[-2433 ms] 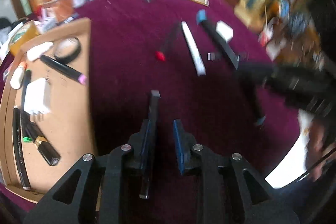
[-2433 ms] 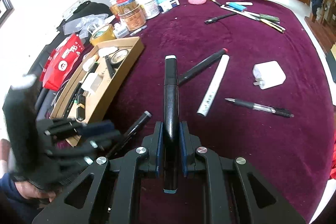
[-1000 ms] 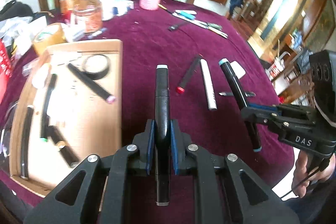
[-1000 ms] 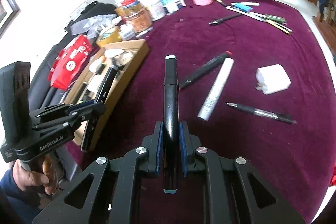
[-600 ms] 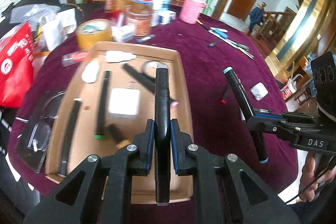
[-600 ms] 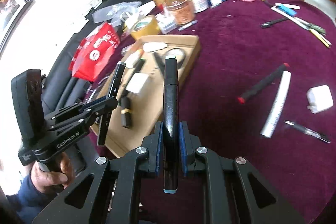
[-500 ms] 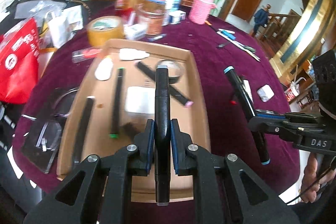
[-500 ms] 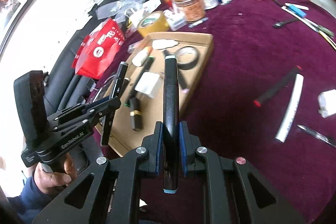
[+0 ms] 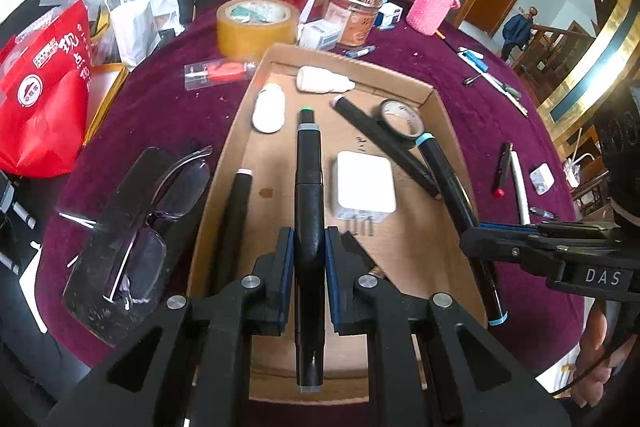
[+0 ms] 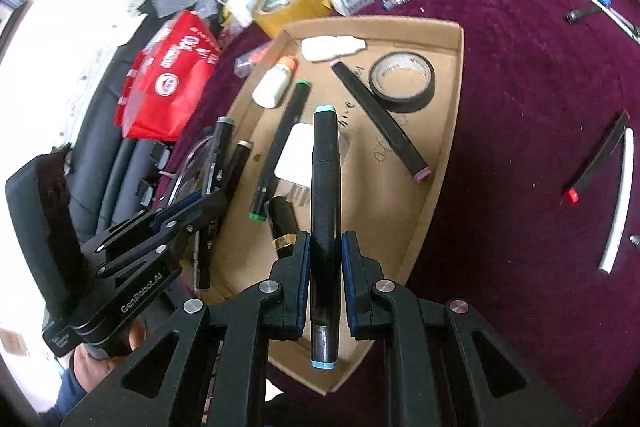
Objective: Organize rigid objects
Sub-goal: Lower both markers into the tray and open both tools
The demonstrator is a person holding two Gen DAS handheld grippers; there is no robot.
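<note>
Now both grippers hang over the cardboard tray (image 9: 436, 99), each with a marker clamped between its blue pads. The left gripper (image 9: 307, 247) is closed tight on a black marker with grey ends (image 9: 309, 195), which runs straight out along the fingers above the tray floor, its far tip over the middle of the tray. The right gripper (image 10: 325, 255) is closed just as firmly on a black marker with light blue ends (image 10: 325, 171), likewise pointing out over the tray; from the left wrist view that same marker shows at the tray's right side, slanting across the right wall. Inside the tray lie a white charger (image 9: 365, 183) near the centre, a roll of black tape (image 10: 402, 82) toward the far right corner, a long black marker with a pink tip (image 10: 380, 123) running diagonally just beside the tape, a green-tipped marker (image 10: 280, 147) left of the charger, a small white bottle with an orange cap (image 10: 276, 83) and a white tube (image 10: 332, 47) along the far wall (a black and gold lipstick (image 10: 284, 227) sits near the close end too). Out on the dark red tablecloth (image 10: 520, 107), well apart from the tray, a red-tipped black marker (image 10: 598, 159) and a white pen (image 10: 619, 203) lie side by side. A pair of glasses (image 9: 136, 223) rests left of the tray, a roll of brown tape (image 9: 256, 27) beyond it.
</note>
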